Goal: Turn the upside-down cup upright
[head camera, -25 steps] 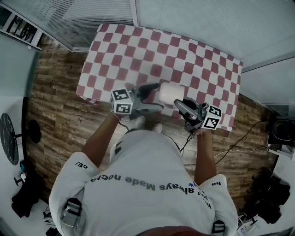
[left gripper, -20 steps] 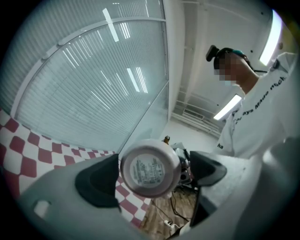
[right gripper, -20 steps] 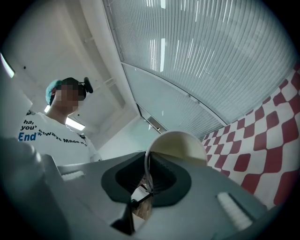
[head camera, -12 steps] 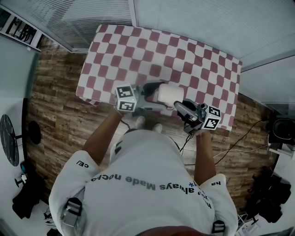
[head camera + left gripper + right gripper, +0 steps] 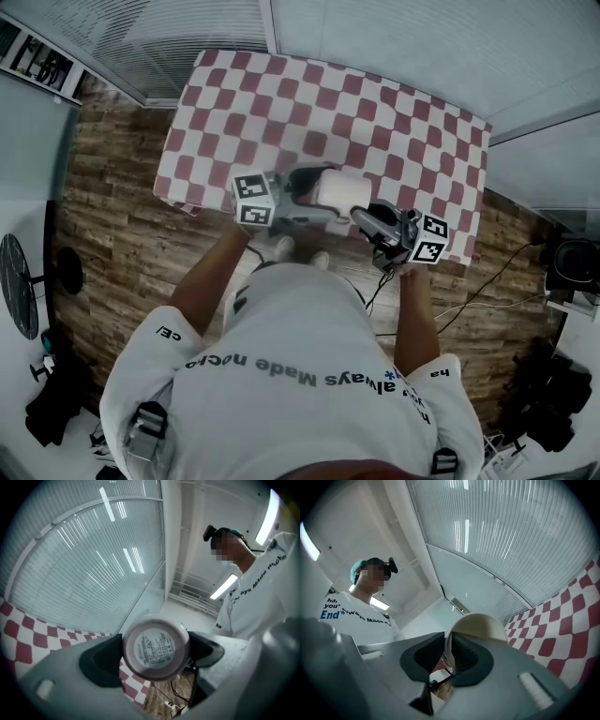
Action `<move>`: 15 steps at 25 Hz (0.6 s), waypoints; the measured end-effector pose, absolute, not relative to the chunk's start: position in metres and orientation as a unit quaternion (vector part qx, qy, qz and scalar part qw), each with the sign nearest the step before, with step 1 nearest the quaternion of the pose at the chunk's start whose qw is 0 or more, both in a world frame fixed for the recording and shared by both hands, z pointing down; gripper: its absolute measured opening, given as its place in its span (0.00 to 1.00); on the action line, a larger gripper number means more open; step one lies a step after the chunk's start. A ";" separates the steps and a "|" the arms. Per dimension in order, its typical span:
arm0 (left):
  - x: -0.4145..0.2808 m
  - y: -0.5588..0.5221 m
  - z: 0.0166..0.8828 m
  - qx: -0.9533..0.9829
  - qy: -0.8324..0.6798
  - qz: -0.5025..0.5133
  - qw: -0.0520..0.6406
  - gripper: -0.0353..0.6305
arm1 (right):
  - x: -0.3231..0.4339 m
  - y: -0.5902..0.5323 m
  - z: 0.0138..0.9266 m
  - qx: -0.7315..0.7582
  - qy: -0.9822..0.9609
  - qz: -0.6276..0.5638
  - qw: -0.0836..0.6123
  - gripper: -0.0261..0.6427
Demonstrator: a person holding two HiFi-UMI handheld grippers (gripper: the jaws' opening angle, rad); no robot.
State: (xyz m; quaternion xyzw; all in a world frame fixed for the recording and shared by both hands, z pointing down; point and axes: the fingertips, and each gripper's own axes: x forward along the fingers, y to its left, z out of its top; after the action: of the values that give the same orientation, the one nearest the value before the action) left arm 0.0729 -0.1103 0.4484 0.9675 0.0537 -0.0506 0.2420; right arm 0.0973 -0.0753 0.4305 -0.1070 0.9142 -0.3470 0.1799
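Note:
A white paper cup lies on its side in the air over the near edge of the checked table. My right gripper is shut on the cup's rim, one pad inside the wall and one outside. The cup's open mouth shows above those jaws. My left gripper reaches in from the left, and its jaws have just been closing on the cup's base. In the left gripper view the labelled bottom of the cup fills the gap, with both pads touching its sides.
The red-and-white checked table stretches away from me towards a wall of window blinds. Wooden floor lies left of and below the table. Cables and dark gear sit on the floor to the right.
The left gripper has slid right, bringing its jaws around the cup's base, and they have narrowed. The right gripper and the cup have stayed about where they were.

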 end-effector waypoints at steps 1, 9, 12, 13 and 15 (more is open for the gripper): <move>0.072 -0.112 0.448 0.967 0.051 -0.054 0.244 0.71 | 0.097 -0.076 0.429 -0.107 0.915 -0.344 0.179 0.14; 0.066 -0.114 0.444 0.963 0.046 -0.074 0.256 0.71 | 0.093 -0.074 0.427 -0.123 0.928 -0.328 0.127 0.38; 0.065 -0.115 0.444 0.962 0.043 -0.077 0.257 0.71 | 0.091 -0.073 0.433 -0.145 0.932 -0.319 0.086 0.46; 0.065 -0.115 0.445 0.963 0.041 -0.076 0.257 0.71 | 0.091 -0.073 0.435 -0.156 0.934 -0.313 0.067 0.48; 0.066 -0.116 0.446 0.963 0.040 -0.072 0.256 0.71 | 0.092 -0.074 0.438 -0.183 0.938 -0.292 0.023 0.53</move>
State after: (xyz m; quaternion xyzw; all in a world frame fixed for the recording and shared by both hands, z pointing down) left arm 0.0661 -0.1156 0.4462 0.9633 0.0396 -0.0718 0.2557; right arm 0.0920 -0.0745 0.4382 -0.1829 0.9385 -0.2920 0.0228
